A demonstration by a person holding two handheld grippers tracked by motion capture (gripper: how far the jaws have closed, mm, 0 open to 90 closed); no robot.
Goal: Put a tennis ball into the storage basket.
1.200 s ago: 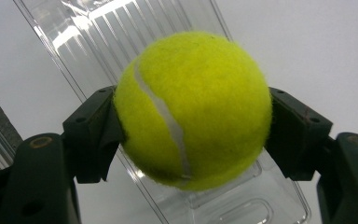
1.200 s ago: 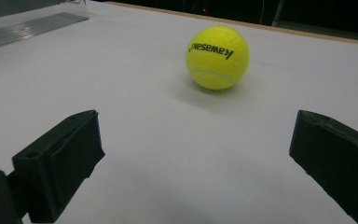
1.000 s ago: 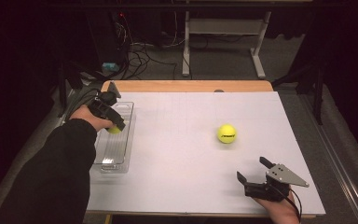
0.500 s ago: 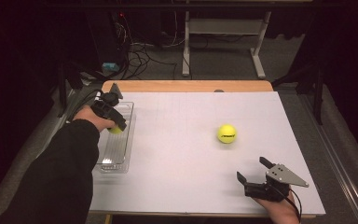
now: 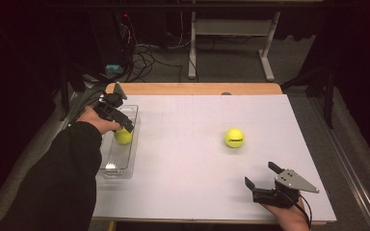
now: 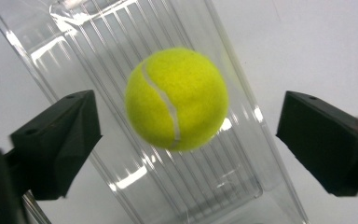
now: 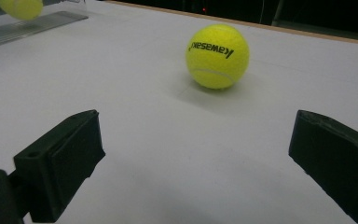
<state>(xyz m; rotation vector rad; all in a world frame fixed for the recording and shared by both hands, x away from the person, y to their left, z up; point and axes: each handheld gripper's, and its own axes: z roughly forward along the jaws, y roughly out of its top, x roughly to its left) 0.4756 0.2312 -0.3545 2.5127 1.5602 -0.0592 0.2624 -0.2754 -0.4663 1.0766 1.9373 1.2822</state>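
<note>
Two tennis balls | white table | dark room | left jaws just released | right jaws released

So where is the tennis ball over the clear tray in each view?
High view: tennis ball left of centre, in the clear tray, under the left gripper.
Left gripper view: centre, between open jaws that have just been opening, untouched.
Right gripper view: top-left corner.
Shared landmark: the tray.

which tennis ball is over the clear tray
The tennis ball between the left gripper's just-opened jaws, above the clear tray; the other ball sits on the table.
</note>
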